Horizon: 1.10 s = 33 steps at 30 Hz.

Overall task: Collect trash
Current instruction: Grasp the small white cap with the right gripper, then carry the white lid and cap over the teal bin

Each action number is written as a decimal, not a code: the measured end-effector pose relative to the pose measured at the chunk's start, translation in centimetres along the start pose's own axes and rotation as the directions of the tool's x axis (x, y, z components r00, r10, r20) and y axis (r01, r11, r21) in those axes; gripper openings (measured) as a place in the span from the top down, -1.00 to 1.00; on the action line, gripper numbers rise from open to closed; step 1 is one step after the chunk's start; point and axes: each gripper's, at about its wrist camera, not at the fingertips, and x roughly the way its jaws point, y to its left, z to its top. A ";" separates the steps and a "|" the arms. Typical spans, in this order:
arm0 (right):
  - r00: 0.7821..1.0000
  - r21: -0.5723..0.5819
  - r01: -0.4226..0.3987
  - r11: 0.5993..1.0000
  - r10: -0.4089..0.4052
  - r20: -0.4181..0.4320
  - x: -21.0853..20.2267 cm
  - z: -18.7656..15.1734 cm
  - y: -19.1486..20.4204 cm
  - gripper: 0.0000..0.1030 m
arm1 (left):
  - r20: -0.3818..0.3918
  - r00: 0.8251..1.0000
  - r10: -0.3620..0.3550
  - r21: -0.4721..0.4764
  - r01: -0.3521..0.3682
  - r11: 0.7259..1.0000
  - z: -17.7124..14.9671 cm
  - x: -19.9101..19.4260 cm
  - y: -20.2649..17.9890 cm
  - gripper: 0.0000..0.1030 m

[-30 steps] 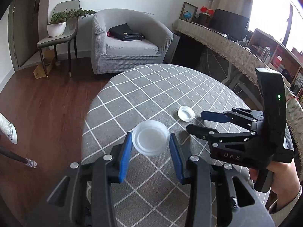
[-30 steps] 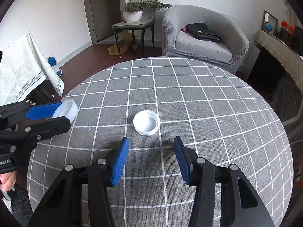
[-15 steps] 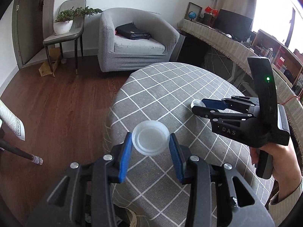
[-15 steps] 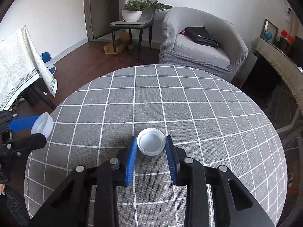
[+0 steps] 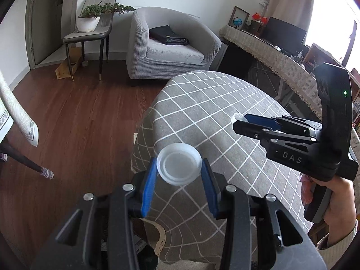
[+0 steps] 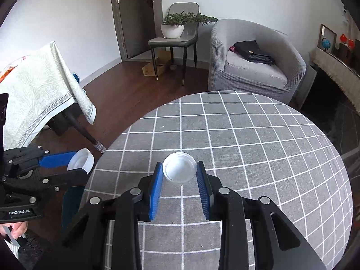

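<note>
My left gripper (image 5: 178, 171) is shut on a translucent plastic lid (image 5: 178, 166) and holds it in the air over the left edge of the round table (image 5: 213, 103). It also shows in the right wrist view (image 6: 74, 164) with that lid (image 6: 82, 160) beyond the table edge. My right gripper (image 6: 179, 175) is shut on a white bottle cap (image 6: 179, 171), lifted above the checked tablecloth (image 6: 247, 135). In the left wrist view the right gripper (image 5: 245, 121) shows the cap (image 5: 236, 117) at its tips.
A grey armchair (image 6: 254, 67) with a black bag stands behind the table. A chair with a potted plant (image 6: 175, 27) is by the door. A cloth-draped stand (image 6: 33, 94) is at the left over the wooden floor. A long desk (image 5: 270, 51) is at the right.
My right gripper closed on the white cap and lifted it off the table. My left gripper carried the translucent lid leftward, past the table's left edge.
</note>
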 end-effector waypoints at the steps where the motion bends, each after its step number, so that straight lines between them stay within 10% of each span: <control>1: 1.000 0.004 -0.010 1.000 0.010 0.004 -0.2 -0.3 0.4 0.41 | -0.002 1.000 0.003 -0.002 -0.003 1.000 -0.4 -0.3 0.1 0.19; 33: 0.974 -0.131 -0.222 0.966 0.225 0.013 -2.2 -2.5 13.5 0.41 | -0.157 0.976 0.149 -0.085 -0.164 0.983 -10.6 -2.3 10.6 0.19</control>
